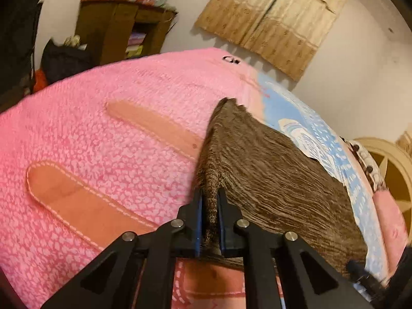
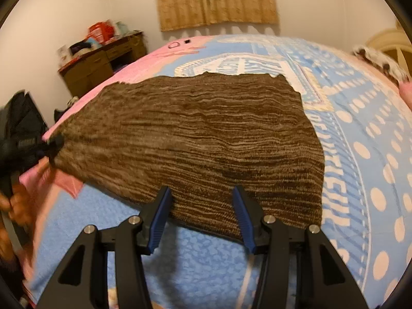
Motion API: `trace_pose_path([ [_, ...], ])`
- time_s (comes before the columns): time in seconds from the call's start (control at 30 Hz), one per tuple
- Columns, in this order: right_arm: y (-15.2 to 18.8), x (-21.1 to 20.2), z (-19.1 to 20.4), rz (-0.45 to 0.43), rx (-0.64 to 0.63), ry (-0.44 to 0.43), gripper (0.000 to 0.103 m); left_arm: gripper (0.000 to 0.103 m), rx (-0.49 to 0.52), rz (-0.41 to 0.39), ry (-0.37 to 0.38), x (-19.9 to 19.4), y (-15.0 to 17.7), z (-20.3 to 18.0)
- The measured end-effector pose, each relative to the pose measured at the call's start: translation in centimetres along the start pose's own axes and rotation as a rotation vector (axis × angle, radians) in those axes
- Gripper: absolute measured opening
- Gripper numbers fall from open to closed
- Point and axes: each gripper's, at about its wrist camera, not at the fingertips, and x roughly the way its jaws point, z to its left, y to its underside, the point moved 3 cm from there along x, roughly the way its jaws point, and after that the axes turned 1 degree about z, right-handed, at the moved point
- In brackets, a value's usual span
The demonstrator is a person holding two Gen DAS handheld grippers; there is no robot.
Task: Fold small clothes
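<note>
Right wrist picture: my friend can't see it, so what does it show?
The open right gripper hovers at the near edge of a brown striped cloth spread flat on a blue and pink bedspread. At the far left, the left gripper pinches the cloth's corner. A curtain and a cluttered wooden desk stand behind the bed.

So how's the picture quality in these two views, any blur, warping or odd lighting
Left wrist view: warm dim light, strong fisheye bending of the pink blanket, blur at the top-left shelf and at the right hand-held gripper in the lower right corner. Right wrist view: brown cloth fairly sharp, left hand-held gripper smeared by motion, edges dark.
</note>
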Motion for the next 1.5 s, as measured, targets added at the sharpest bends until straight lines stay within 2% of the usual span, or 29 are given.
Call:
trace_pose_path([
  [0.07,-1.4,-0.6,0.9,-0.001,0.079,-0.113,0.057,0.009,0.023,-0.022,0.011,-0.3,0.1,-0.7],
  [0.13,-3.6,-1.0,3.1,-0.028,0.065,-0.169,0.060,0.009,0.041,-0.037,0.011,-0.2,0.0,-0.9],
  [0.23,-7.1,-0.3,7.9,-0.059,-0.050,-0.193,0.080,0.009,0.023,-0.028,0.006,0.7,-0.2,0.0],
  [0.27,-8.2,0.1,9.4,-0.067,-0.079,-0.202,0.086,0.009,0.004,-0.026,0.018,0.7,-0.2,0.3],
  [0.3,-9.2,0.8,10.8,-0.072,-0.102,-0.213,0.087,0.009,-0.013,-0.028,0.031,0.6,-0.2,0.6],
  [0.37,-11.5,3.2,13.7,-0.051,-0.133,-0.239,0.087,0.009,-0.028,-0.030,0.051,0.7,-0.3,0.7],
  [0.5,-14.1,9.7,19.0,0.072,-0.168,-0.282,0.086,0.009,-0.026,-0.049,0.089,0.4,-0.2,0.4],
  [0.7,-14.3,15.6,23.4,0.153,-0.221,-0.234,0.086,0.009,-0.068,-0.058,0.137,0.4,0.0,1.2],
  [0.9,-14.6,19.0,23.8,0.206,-0.251,-0.137,0.086,0.009,-0.068,-0.041,0.140,0.8,0.1,1.0],
  [1.0,-14.1,19.7,24.0,0.212,-0.320,-0.077,0.086,0.009,-0.058,-0.037,0.129,0.8,0.2,0.8],
  [1.03,-13.9,19.7,24.3,0.212,-0.352,-0.055,0.085,0.009,-0.054,-0.036,0.127,0.8,0.2,0.7],
  [1.1,-13.8,19.6,24.2,0.205,-0.366,-0.028,0.072,0.009,-0.045,-0.032,0.120,0.9,0.1,0.3],
  [1.17,-14.1,19.2,23.2,0.197,-0.337,-0.002,0.042,0.009,-0.014,-0.025,0.115,1.2,-0.3,-0.3],
  [1.27,-14.9,18.4,20.9,0.205,-0.255,-0.076,0.024,0.008,0.029,-0.025,0.114,1.0,-0.6,-1.7],
  [1.37,-15.8,16.9,18.1,0.204,-0.130,-0.197,0.022,0.008,0.060,-0.042,0.135,0.3,-1.3,-3.2],
  [1.5,-17.1,14.4,14.0,0.176,-0.002,-0.305,0.022,0.008,0.124,-0.057,0.173,-0.6,-1.6,-6.5],
])
